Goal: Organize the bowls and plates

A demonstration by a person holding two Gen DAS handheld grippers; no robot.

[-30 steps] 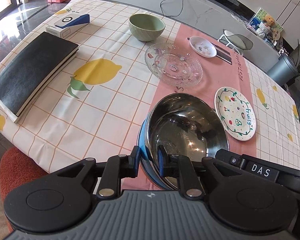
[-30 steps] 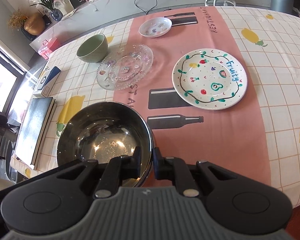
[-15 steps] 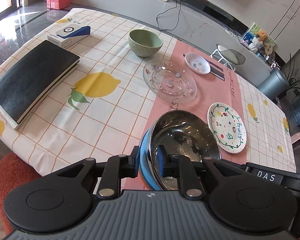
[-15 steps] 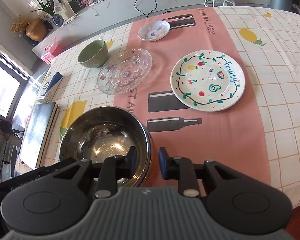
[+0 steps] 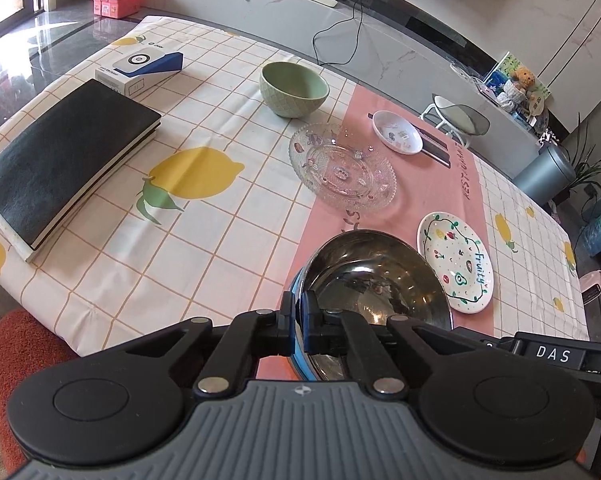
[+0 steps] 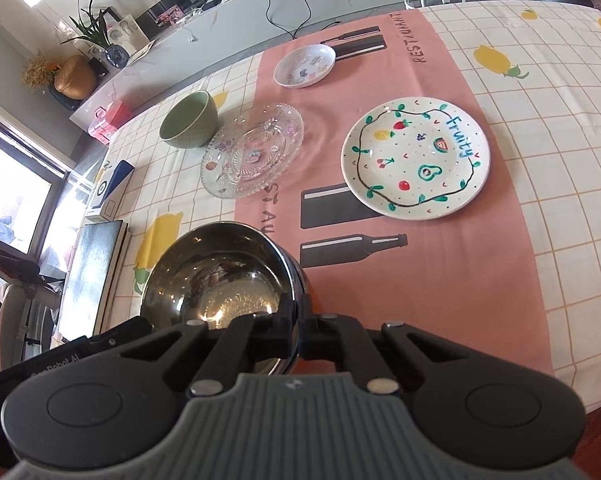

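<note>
**Both grippers back on the steel bowl, lifting it off the near edge**

Biggest thing first: the table [image 5: 204, 248] with the lemon cloth carries everything. I've got the steel bowl [image 5: 374, 280] up at the near edge, over the pink runner, and it looks higher than a second ago since the plates beyond have shrunk in the left view. My left gripper [image 5: 300, 322] is clamped on its left rim, same as before. The change is my right gripper [image 6: 299, 334]: half a second ago its jaws were apart beside the rim, now they're pinched shut on the right rim. So I reckon it's a two-handed carry, probably heading to stack with the green bowl [image 6: 189, 122] near the far left corner.

Glass plate [image 5: 342, 168] sits mid-table, fruity plate [image 6: 415, 157] toward the right edge, small white dish [image 6: 304, 65] at the far edge. None of those have budged.
</note>
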